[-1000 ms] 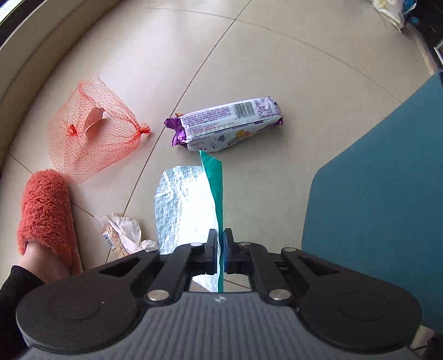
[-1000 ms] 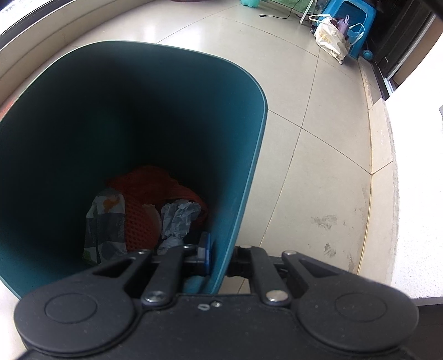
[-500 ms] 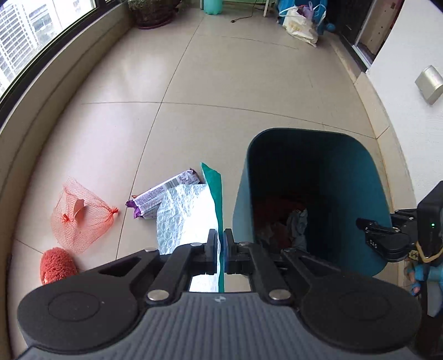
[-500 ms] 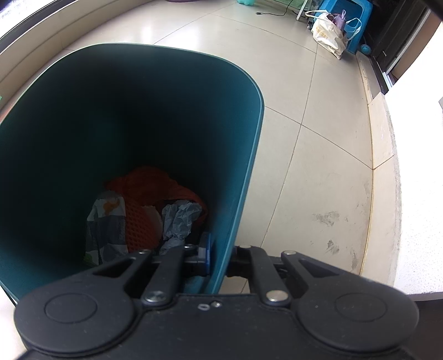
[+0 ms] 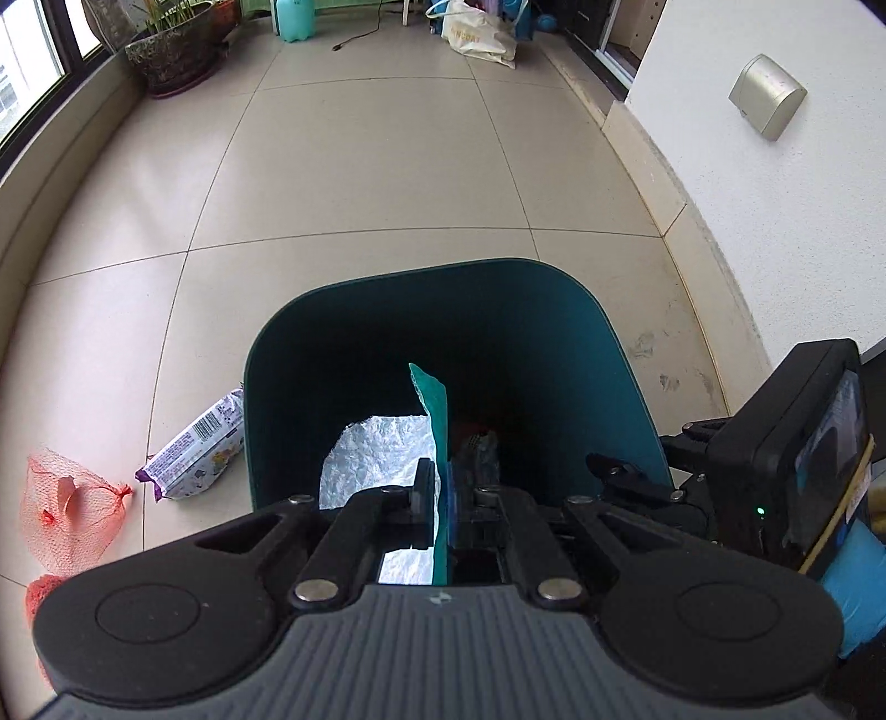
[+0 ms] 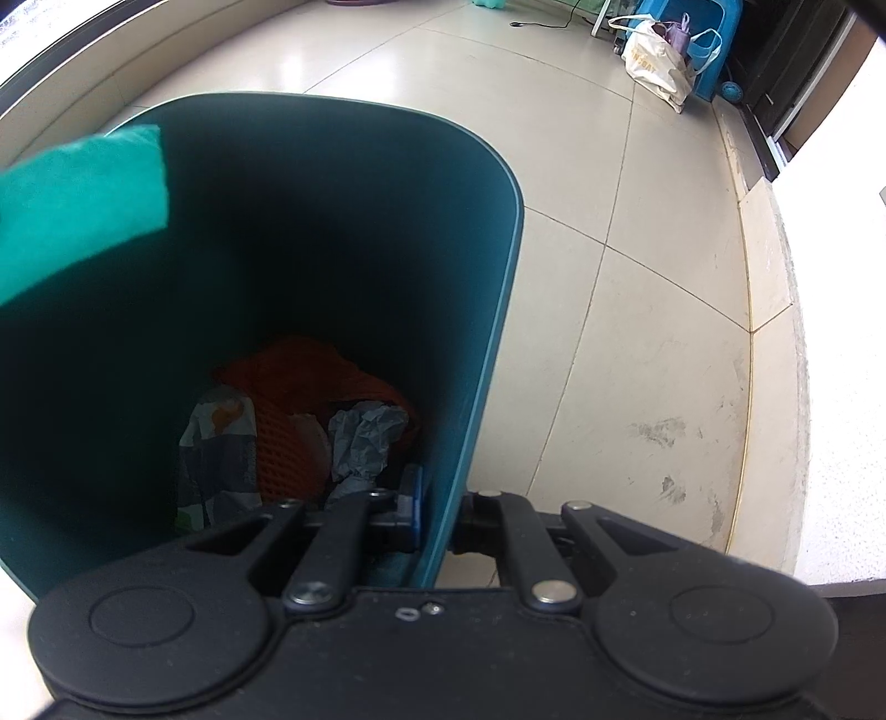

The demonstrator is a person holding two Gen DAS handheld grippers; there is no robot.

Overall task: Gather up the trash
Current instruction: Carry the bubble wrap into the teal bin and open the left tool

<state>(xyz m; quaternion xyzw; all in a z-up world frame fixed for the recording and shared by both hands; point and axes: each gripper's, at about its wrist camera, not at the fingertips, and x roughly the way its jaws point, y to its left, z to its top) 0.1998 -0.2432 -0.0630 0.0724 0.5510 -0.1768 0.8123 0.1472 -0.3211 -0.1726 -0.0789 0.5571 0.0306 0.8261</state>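
My left gripper [image 5: 441, 507] is shut on a green and silver foil wrapper [image 5: 382, 454], which hangs over the mouth of the dark teal bin [image 5: 443, 282]. In the right wrist view the wrapper's green side [image 6: 83, 205] shows blurred at the upper left, above the bin [image 6: 498, 288]. My right gripper [image 6: 440, 518] is shut on the bin's near wall, one finger inside and one outside. At the bin's bottom lie an orange net [image 6: 310, 376], crumpled grey paper [image 6: 365, 432] and a printed wrapper [image 6: 221, 443]. On the floor left of the bin lie a purple and white snack pack [image 5: 196, 451] and an orange mesh bag [image 5: 66, 509].
A white wall [image 5: 775, 194] with a raised skirting runs along the right. A window ledge [image 5: 50, 183] curves on the left, with a potted plant [image 5: 171, 55] at the far end. A white tote bag [image 5: 476, 36] and blue items stand at the back. An orange fuzzy slipper [image 5: 41, 590] is at lower left.
My left gripper has carried the wrapper up and rightward from above the floor trash to over the bin's opening. The right gripper has kept its hold on the bin wall.
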